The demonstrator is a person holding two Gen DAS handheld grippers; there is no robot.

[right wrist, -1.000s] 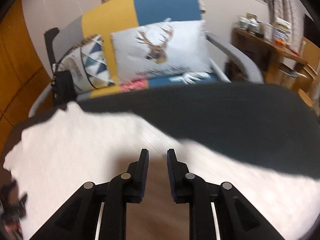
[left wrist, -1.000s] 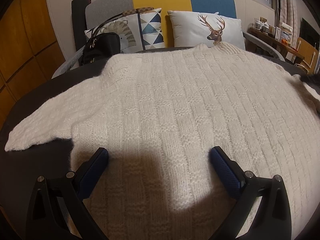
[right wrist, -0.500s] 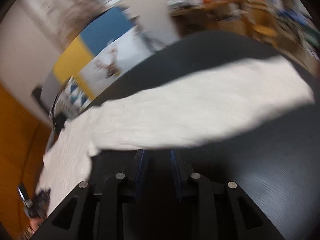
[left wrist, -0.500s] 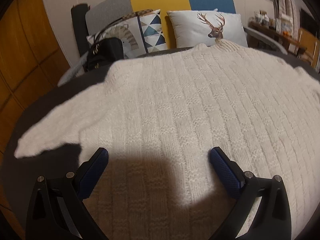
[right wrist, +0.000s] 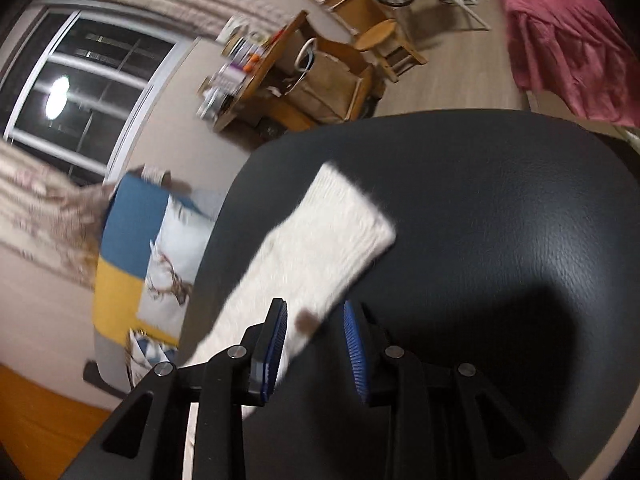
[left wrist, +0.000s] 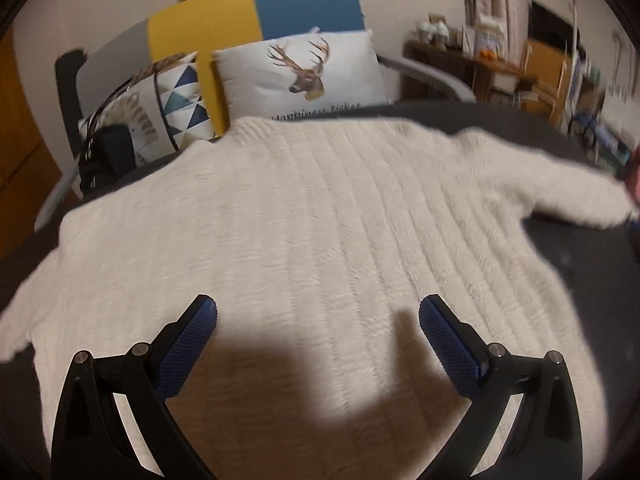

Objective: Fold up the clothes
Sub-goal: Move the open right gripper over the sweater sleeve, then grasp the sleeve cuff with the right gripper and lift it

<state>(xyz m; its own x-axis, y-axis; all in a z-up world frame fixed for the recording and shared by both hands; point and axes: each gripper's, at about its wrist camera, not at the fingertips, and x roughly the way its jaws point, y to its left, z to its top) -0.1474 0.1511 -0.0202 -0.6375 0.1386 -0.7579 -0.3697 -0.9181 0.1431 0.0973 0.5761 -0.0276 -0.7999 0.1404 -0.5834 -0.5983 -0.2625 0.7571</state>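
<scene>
My right gripper (right wrist: 314, 344) has swung from the sweater's body out to its right sleeve (right wrist: 320, 240), jaws now parted around the sleeve's near edge, likely readying an inward fold. My left gripper (left wrist: 318, 344) hovers spread wide above the sweater (left wrist: 304, 220), lying flat on the dark table (right wrist: 500, 220). A sofa (left wrist: 280, 12) sits upper centre.

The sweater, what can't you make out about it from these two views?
- Left wrist view: the sweater hem lies under the left gripper and past the bottom edge.
- Its left cuff is cut off by the picture's left edge.
- Right wrist view: the sleeve is motion-blurred, its knit unreadable; the right gripper hides the rest.
</scene>
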